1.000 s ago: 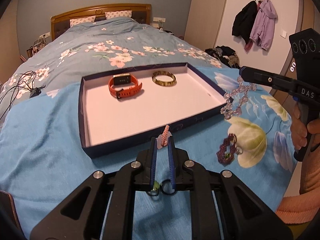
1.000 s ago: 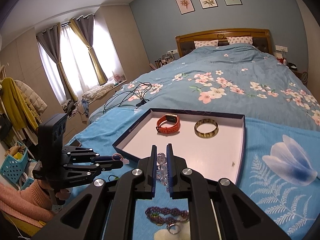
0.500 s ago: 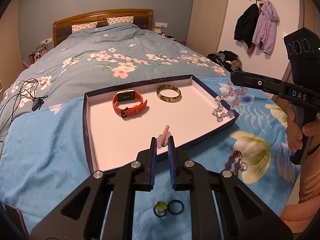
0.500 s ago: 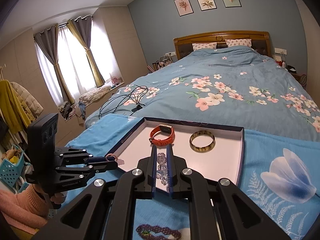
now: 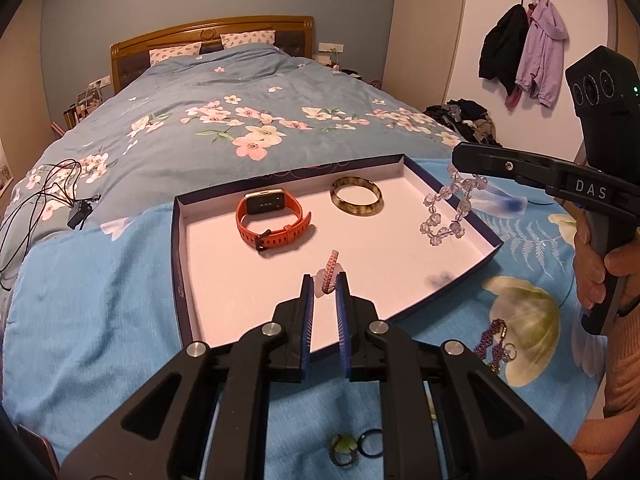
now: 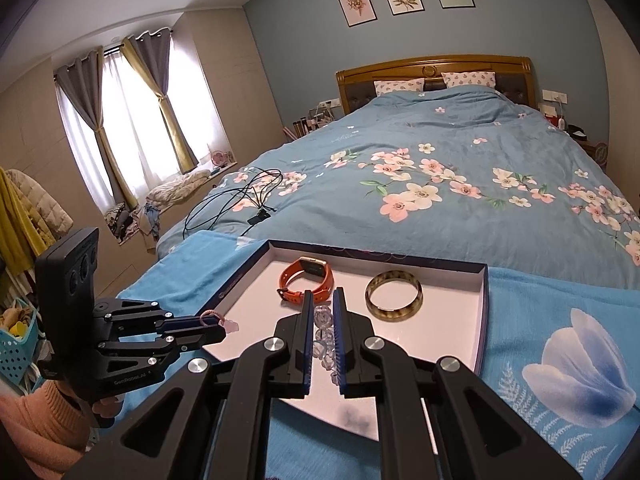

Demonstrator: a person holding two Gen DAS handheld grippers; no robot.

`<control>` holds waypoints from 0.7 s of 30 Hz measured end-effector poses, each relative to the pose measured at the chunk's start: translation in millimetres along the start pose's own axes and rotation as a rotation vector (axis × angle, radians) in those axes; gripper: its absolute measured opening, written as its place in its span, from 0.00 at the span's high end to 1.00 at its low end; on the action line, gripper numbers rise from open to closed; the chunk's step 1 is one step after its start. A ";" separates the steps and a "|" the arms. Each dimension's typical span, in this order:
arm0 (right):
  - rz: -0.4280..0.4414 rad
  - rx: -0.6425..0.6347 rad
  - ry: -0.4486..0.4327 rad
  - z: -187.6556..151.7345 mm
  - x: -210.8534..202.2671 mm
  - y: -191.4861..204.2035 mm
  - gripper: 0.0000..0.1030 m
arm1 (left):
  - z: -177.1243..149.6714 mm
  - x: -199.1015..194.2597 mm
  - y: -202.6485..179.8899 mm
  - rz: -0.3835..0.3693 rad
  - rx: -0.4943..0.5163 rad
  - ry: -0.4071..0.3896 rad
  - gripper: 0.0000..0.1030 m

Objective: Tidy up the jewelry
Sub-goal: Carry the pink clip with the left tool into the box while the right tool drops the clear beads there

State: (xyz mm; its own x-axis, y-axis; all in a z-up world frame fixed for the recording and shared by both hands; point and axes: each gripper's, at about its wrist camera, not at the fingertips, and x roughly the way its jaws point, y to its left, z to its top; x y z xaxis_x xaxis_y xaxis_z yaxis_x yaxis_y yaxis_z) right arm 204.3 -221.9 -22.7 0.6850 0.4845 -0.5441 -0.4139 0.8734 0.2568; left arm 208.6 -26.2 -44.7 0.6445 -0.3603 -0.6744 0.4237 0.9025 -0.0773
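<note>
A shallow dark-blue tray (image 5: 178, 240) with a pale floor lies on the bed; it also shows in the right wrist view (image 6: 483, 308). In it lie an orange watch (image 5: 272, 222) and a brown bangle (image 5: 357, 200). My left gripper (image 5: 325, 280) is shut on a pink braided bracelet (image 5: 330, 271), held above the tray's near part. My right gripper (image 6: 322, 312) is shut on a clear bead bracelet (image 6: 324, 334), which hangs over the tray's right side (image 5: 448, 212).
On the blue blanket near the tray lie a purple beaded bracelet (image 5: 490, 340), a green ring (image 5: 343, 446) and a dark ring (image 5: 370, 442). Black cables (image 5: 48, 196) lie on the bed at the left. Coats (image 5: 524, 52) hang on the wall at the right.
Both grippers have moved forward over the tray with their bracelets. The bead bracelet has gone from outside the tray's right rim to above its floor.
</note>
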 end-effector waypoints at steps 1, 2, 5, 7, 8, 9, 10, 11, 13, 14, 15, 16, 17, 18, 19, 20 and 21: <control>0.001 0.002 0.001 1.1 2.3 -0.4 0.93 | 0.8 1.2 0.1 0.001 -0.001 0.001 0.89; -0.002 0.001 0.001 2.4 3.7 -0.3 0.93 | 1.9 3.3 1.5 0.003 -0.004 0.004 0.89; -0.006 0.002 0.005 4.7 9.4 -0.9 0.93 | 4.4 8.2 3.3 0.007 -0.006 0.009 0.89; -0.007 0.006 0.009 6.1 13.6 -2.1 0.92 | 5.6 12.0 4.6 0.014 -0.005 0.014 0.89; -0.008 0.007 0.010 6.6 15.7 -2.6 0.93 | 6.5 14.0 4.6 0.016 -0.003 0.015 0.89; -0.009 0.008 0.012 6.6 16.3 -2.8 0.93 | 6.8 15.8 5.0 0.018 -0.002 0.017 0.89; -0.010 0.009 0.016 7.2 18.6 -3.5 0.92 | 7.0 17.1 4.8 0.019 0.000 0.019 0.89; -0.012 0.009 0.018 6.9 19.5 -3.4 0.93 | 7.7 19.2 5.1 0.023 -0.001 0.022 0.89; -0.013 0.014 0.023 6.6 22.7 -4.3 0.93 | 8.7 22.9 6.2 0.020 -0.003 0.029 0.89; -0.013 0.016 0.025 6.8 24.0 -4.8 0.92 | 9.4 24.6 6.3 0.021 -0.004 0.031 0.89; -0.015 0.020 0.027 6.9 26.1 -5.9 0.92 | 10.0 26.2 6.6 0.023 -0.003 0.033 0.89; -0.013 0.026 0.031 7.0 28.3 -7.2 0.92 | 10.5 28.2 6.9 0.027 -0.002 0.036 0.89; -0.011 0.030 0.034 7.4 30.4 -7.9 0.93 | 11.0 29.4 7.4 0.030 -0.002 0.038 0.89; -0.011 0.035 0.036 7.6 32.8 -9.1 0.93 | 11.6 30.8 8.1 0.031 -0.002 0.041 0.89; -0.013 0.037 0.038 7.2 34.3 -9.1 0.93 | 12.1 32.6 8.7 0.033 -0.003 0.045 0.89; -0.014 0.040 0.041 7.1 36.9 -10.2 0.93 | 12.8 34.1 9.4 0.034 -0.002 0.047 0.89; -0.016 0.043 0.044 7.0 39.3 -11.1 0.92 | 13.3 35.6 9.8 0.034 -0.001 0.049 0.89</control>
State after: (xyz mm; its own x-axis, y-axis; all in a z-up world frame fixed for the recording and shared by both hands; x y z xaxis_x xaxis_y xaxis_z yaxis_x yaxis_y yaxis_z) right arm 239.9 -212.2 -41.3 0.6640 0.4690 -0.5824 -0.3768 0.8826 0.2812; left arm 244.2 -33.3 -59.8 0.6265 -0.3170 -0.7121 0.4012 0.9144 -0.0540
